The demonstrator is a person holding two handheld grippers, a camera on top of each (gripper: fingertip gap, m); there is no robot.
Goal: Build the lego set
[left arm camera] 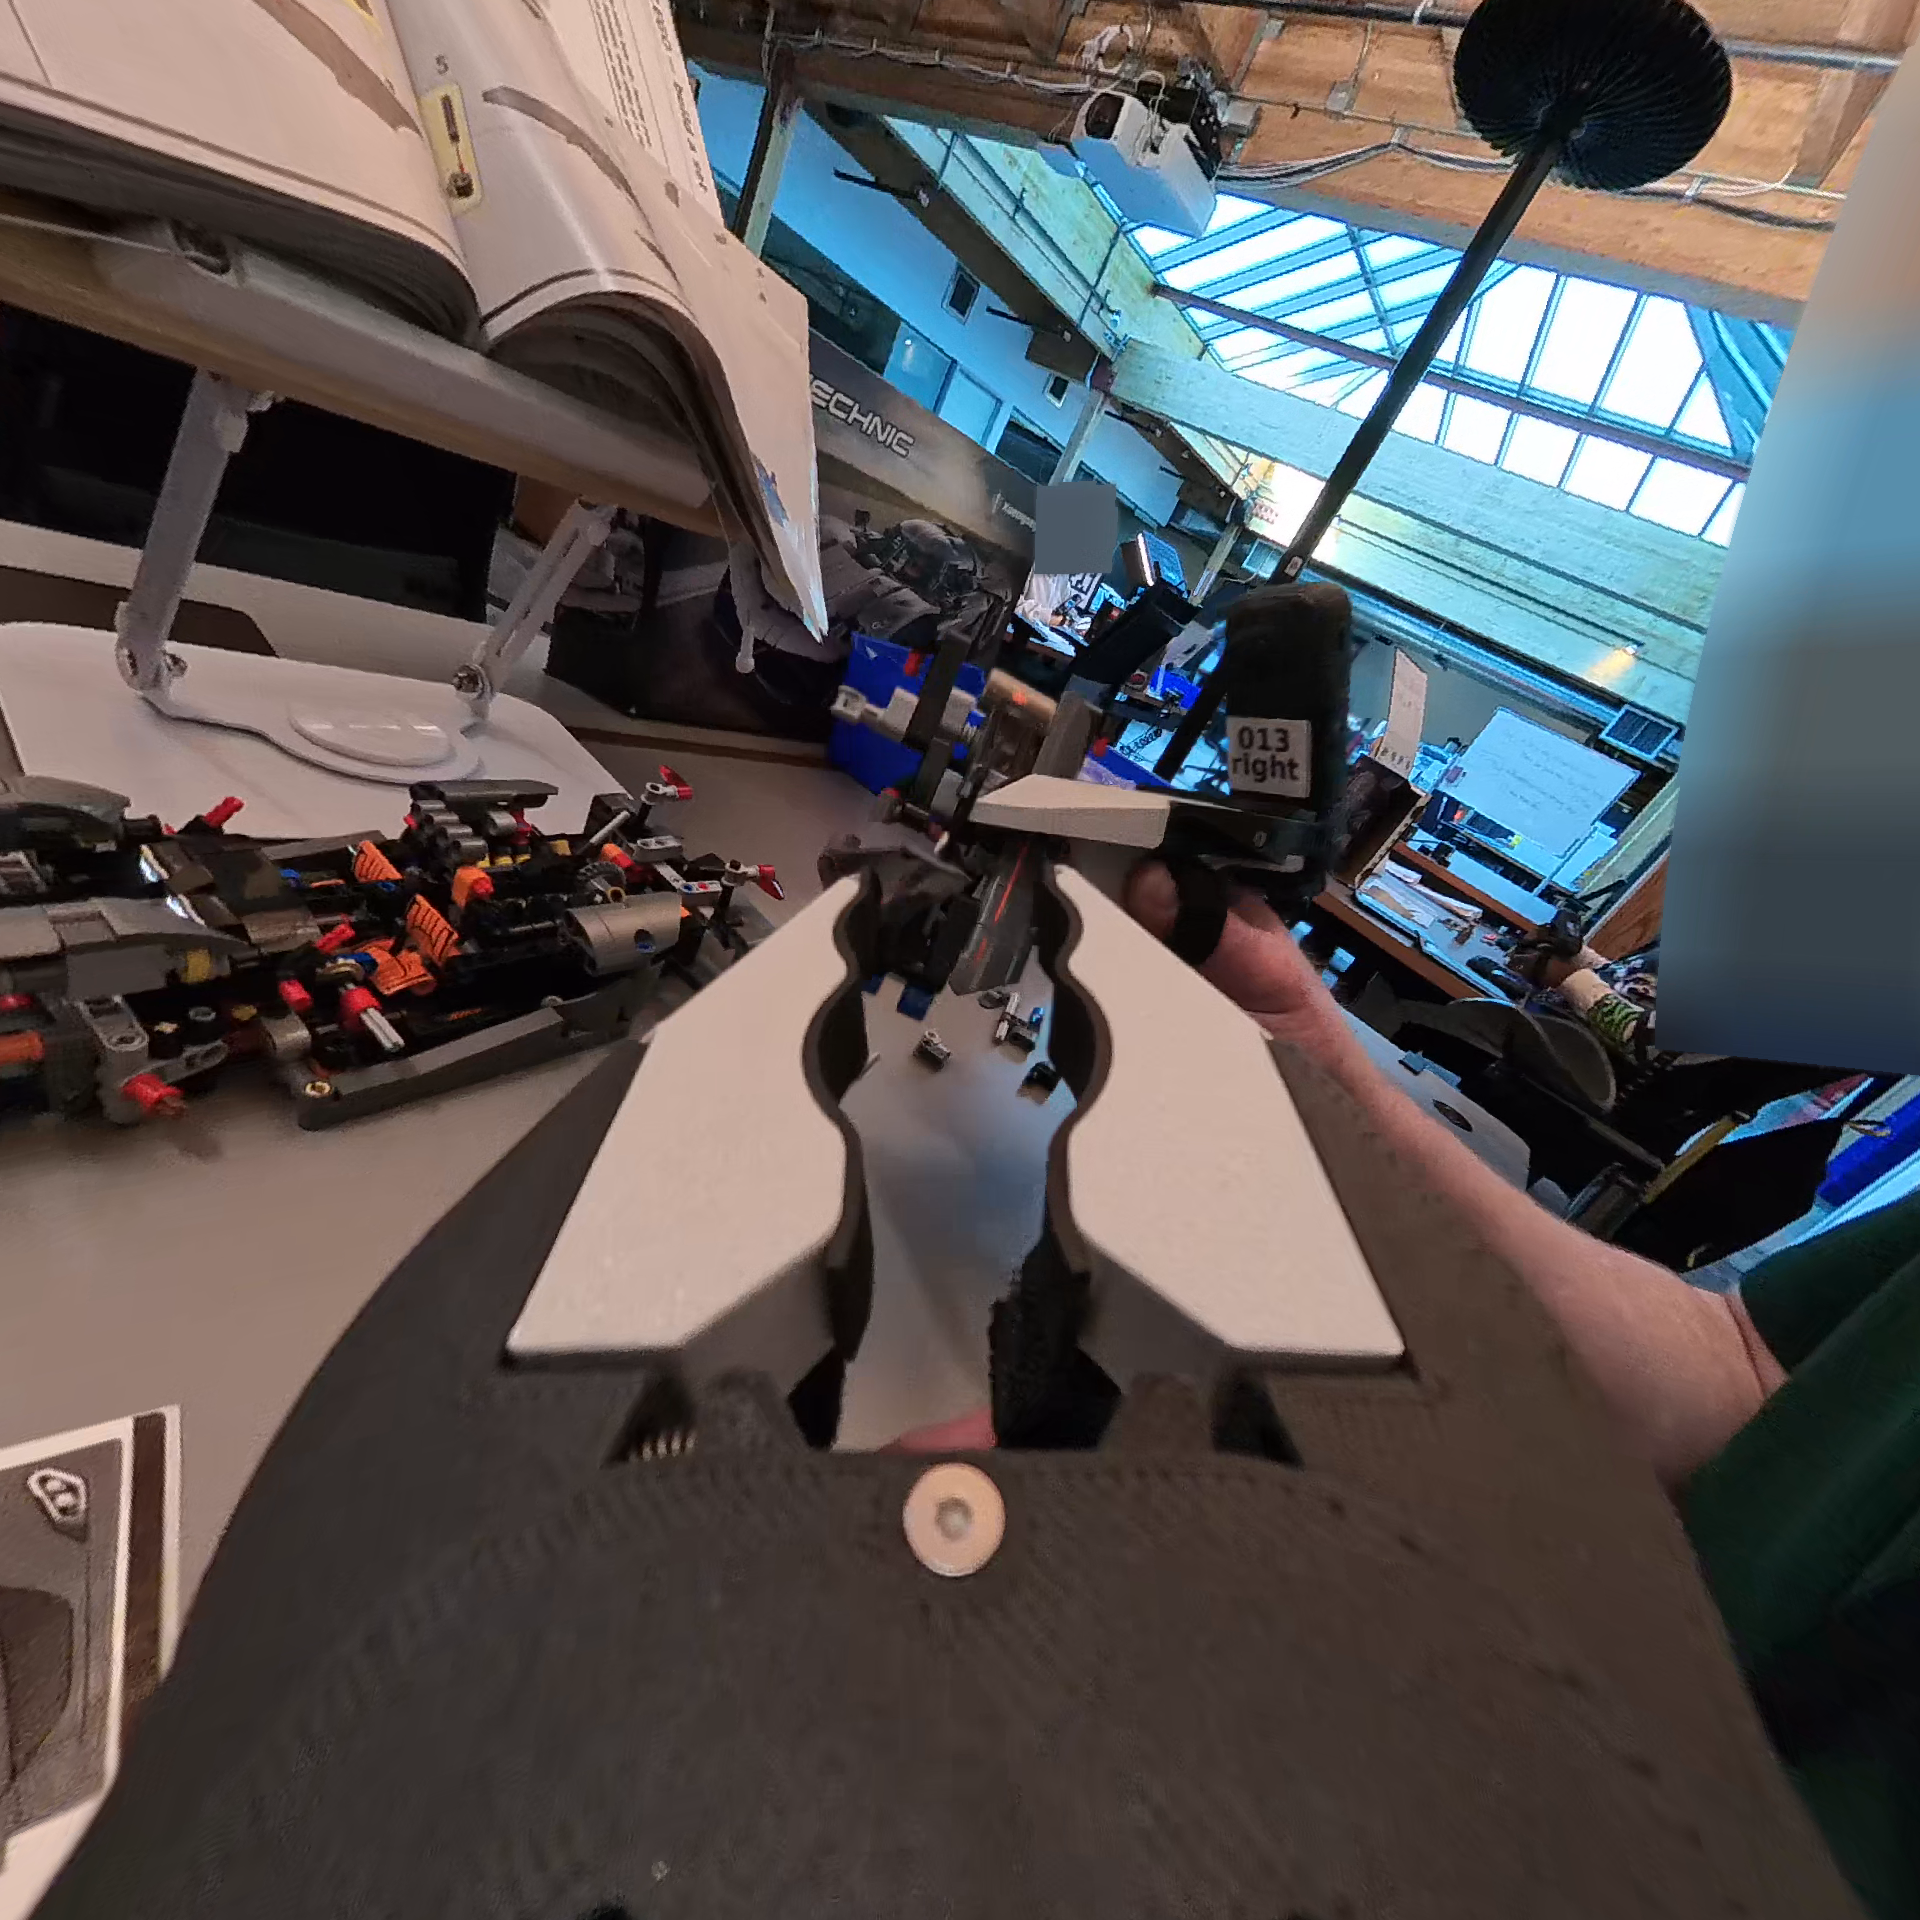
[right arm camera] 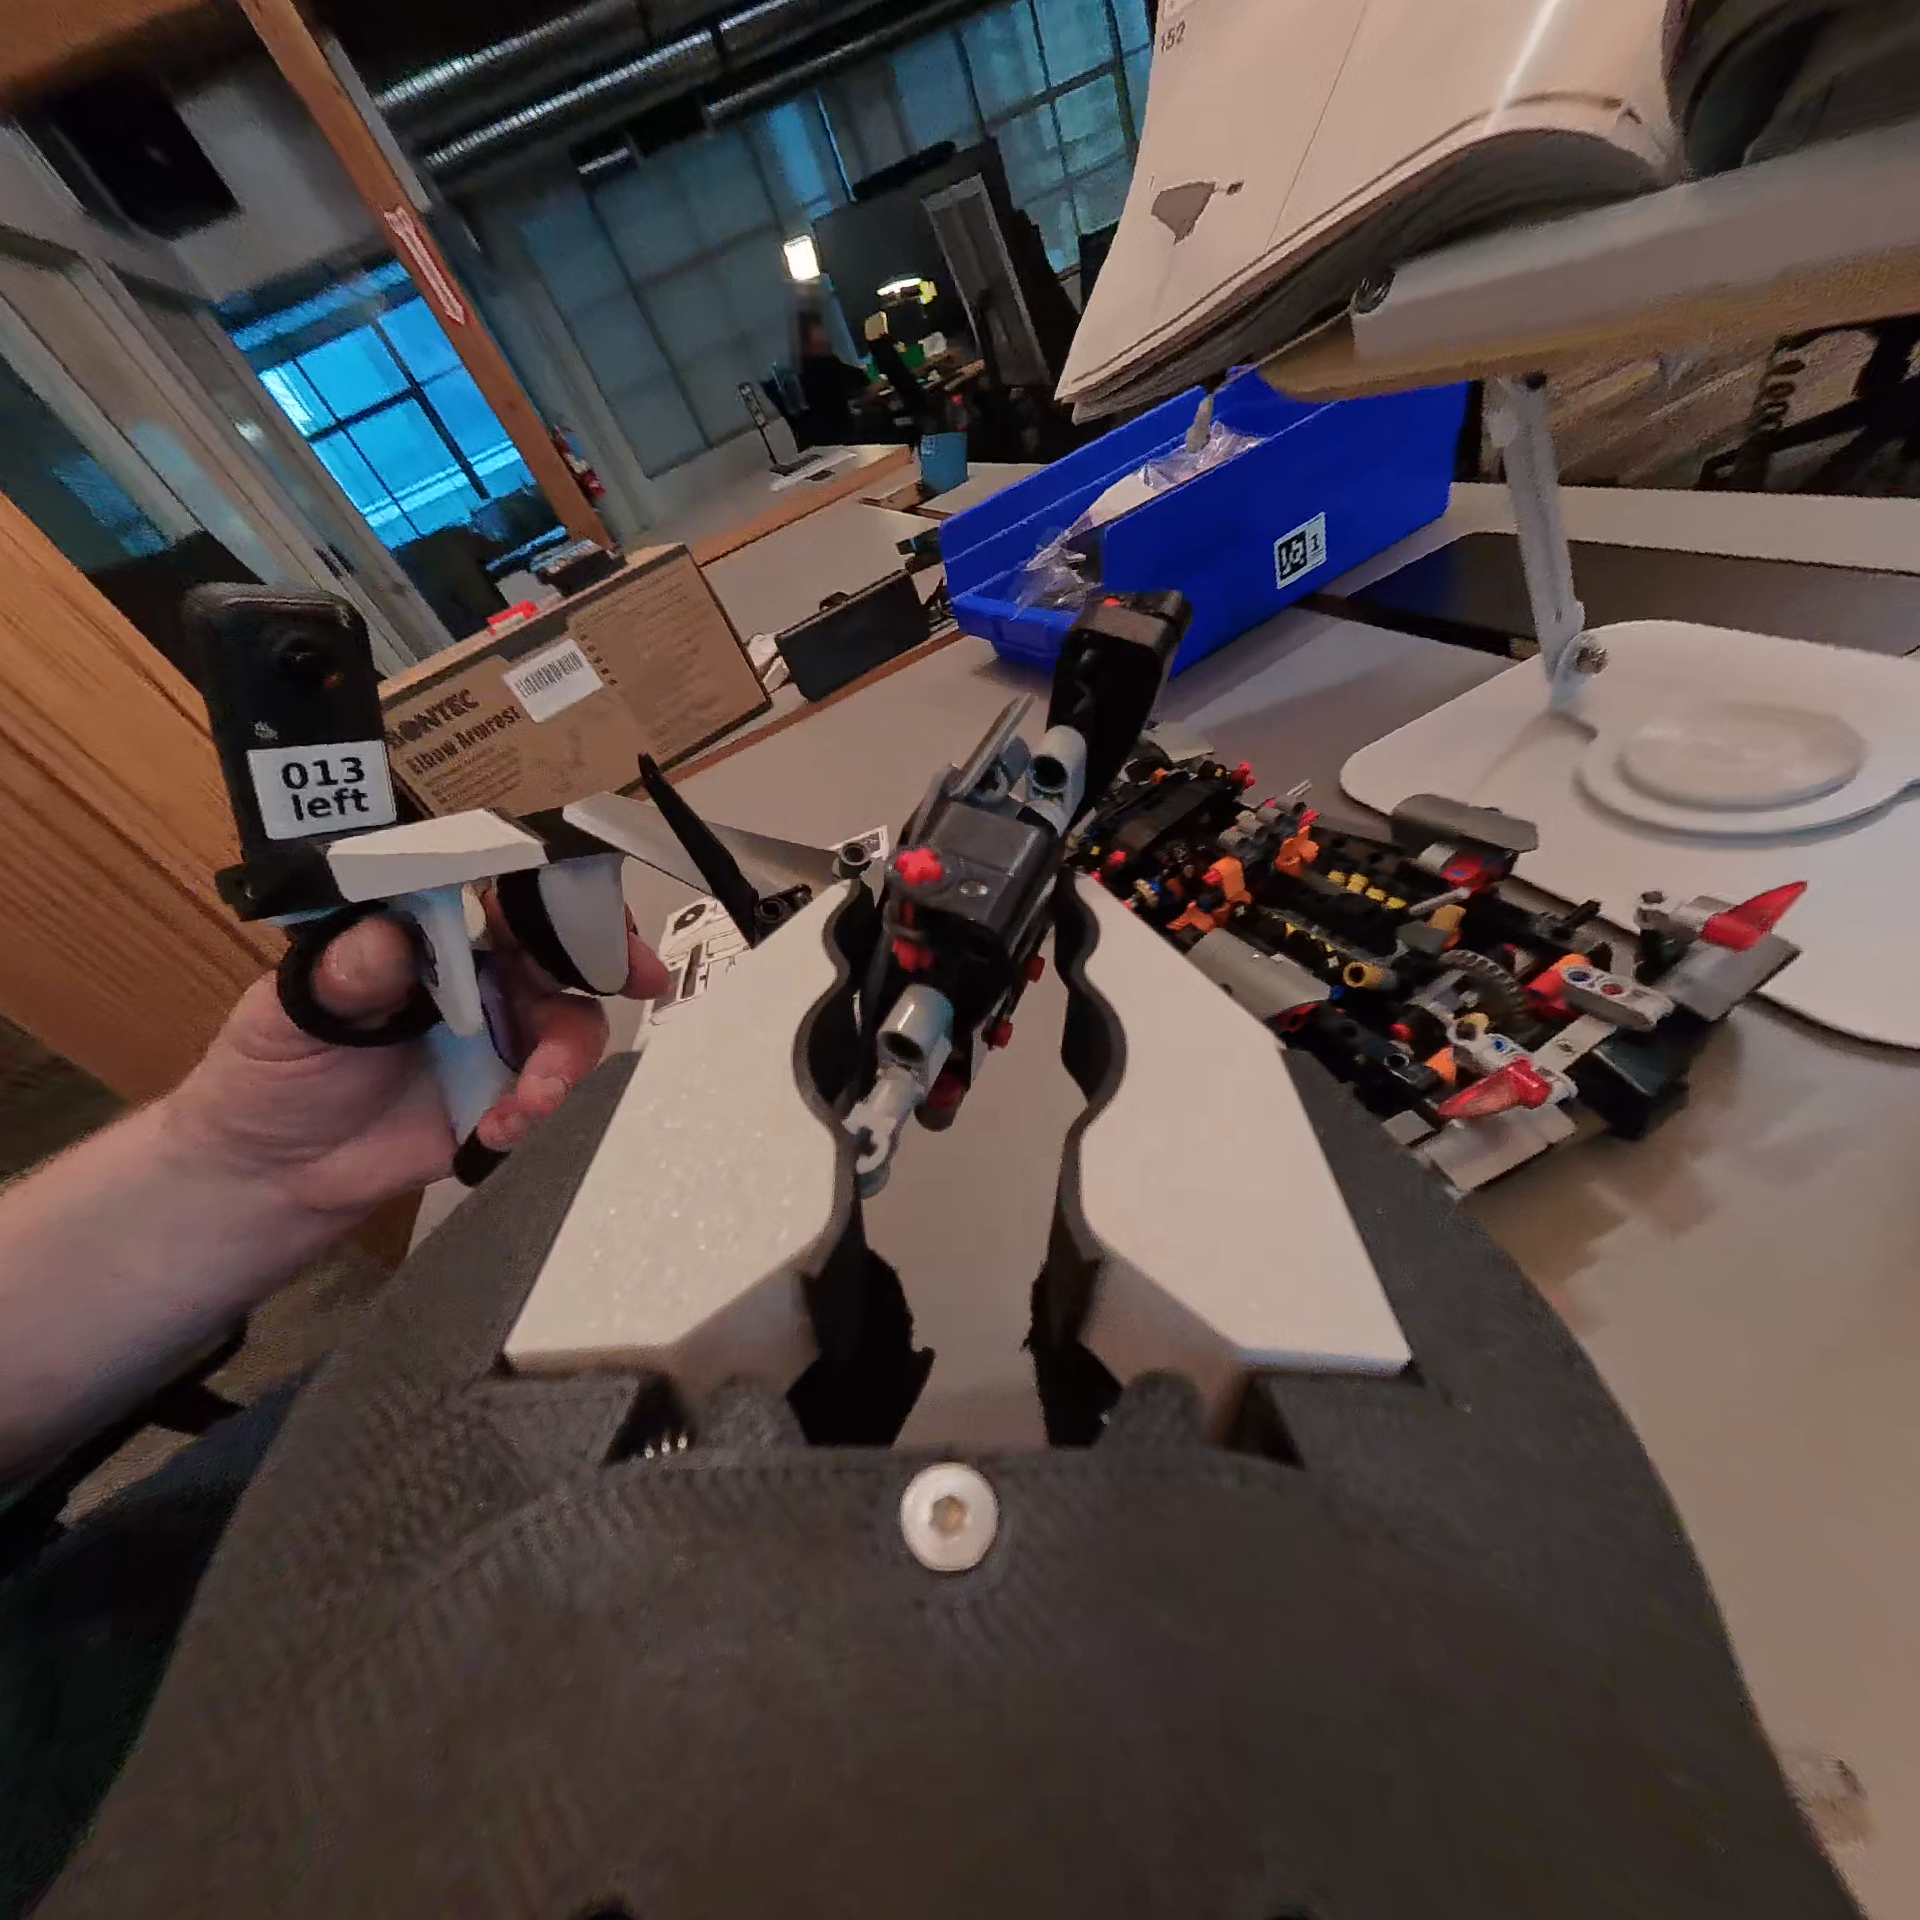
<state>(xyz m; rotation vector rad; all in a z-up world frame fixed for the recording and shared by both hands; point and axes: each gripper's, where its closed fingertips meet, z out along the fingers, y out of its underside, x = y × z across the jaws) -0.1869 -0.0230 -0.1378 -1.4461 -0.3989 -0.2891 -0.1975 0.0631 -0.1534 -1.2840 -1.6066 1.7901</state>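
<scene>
The build looks well advanced but not finished. The main lego vehicle point(right arm camera: 1382, 935), a long dark chassis packed with orange, red and grey technic parts, lies on the grey surface point(right arm camera: 1714, 1299) just beside the white base of a book stand point(right arm camera: 1662, 748), and its gears, axles and red pointed tips are exposed with no outer panels over its middle. The right gripper point(right arm camera: 961, 935) pinches a separate sub-assembly point(right arm camera: 966, 883), a black and grey block with red pins and a light grey cylinder sticking toward the camera, held raised above the surface in front of the chassis. In the left wrist view the left gripper point(left arm camera: 956, 904) is aimed at that same sub-assembly point(left arm camera: 935, 904), with dark pieces sitting between its tips, but whether it is clamped on them or merely spread around them cannot be told from either view. A few small loose pieces point(left arm camera: 997, 1029) lie on the surface below the two grippers, and a blue bin point(right arm camera: 1226, 530) with clear bags sits farther back. The instruction book point(left arm camera: 499, 156) is propped open on the stand, well into its pages. Judging by this, the frame and drivetrain are largely done; the held module has yet to be joined to the vehicle, and bodywork appears to remain.
</scene>
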